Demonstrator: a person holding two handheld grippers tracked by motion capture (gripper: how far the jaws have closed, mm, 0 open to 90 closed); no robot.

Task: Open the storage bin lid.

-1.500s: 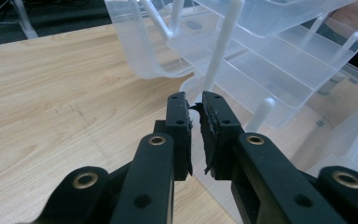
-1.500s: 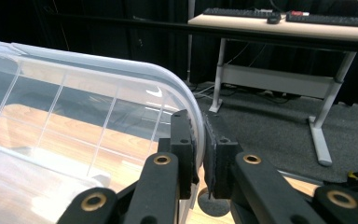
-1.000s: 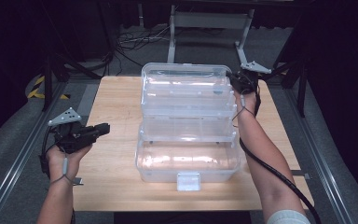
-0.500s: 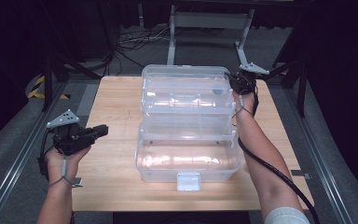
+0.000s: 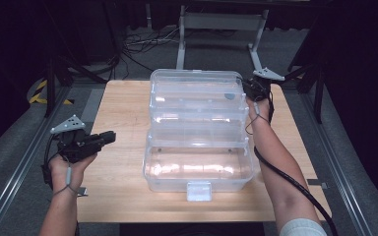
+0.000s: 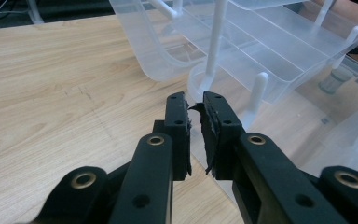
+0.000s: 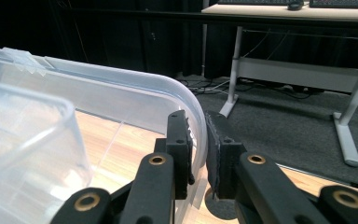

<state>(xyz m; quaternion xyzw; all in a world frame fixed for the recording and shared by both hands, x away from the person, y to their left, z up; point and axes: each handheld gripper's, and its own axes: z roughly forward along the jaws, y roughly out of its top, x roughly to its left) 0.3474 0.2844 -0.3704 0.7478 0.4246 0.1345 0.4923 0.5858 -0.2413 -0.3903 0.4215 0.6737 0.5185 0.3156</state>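
There was 1 wooden surface (image 5: 123, 113), and it was the biggest thing. On its middle stood 1 big clear plastic box (image 5: 199, 169), opened up like steps. Its 3 see-through levels climbed from the near tub to the far lid (image 5: 197, 81). Thin white posts (image 6: 214, 42) held the trays up. In the left gripper view, 1 small round thing (image 6: 334, 80) lay inside the tub, but it was too blurry through the plastic to name.

There were 2 hand-held grippers. The right hand-held gripper (image 5: 255, 88) was at the far right corner of the box. In the right gripper view its 2 black jaws were pinched on the curved rim of the lid (image 7: 196, 122), 1 jaw inside the rim and 1 outside. The left hand-held gripper (image 5: 86, 143) was held over the left side of the surface, well apart from the box in the high view. Its jaws were close together with just a thin gap, and they held nothing. A bit of torn black padding stuck out between them.

Both forearms were cut off at the bottom of the high view.
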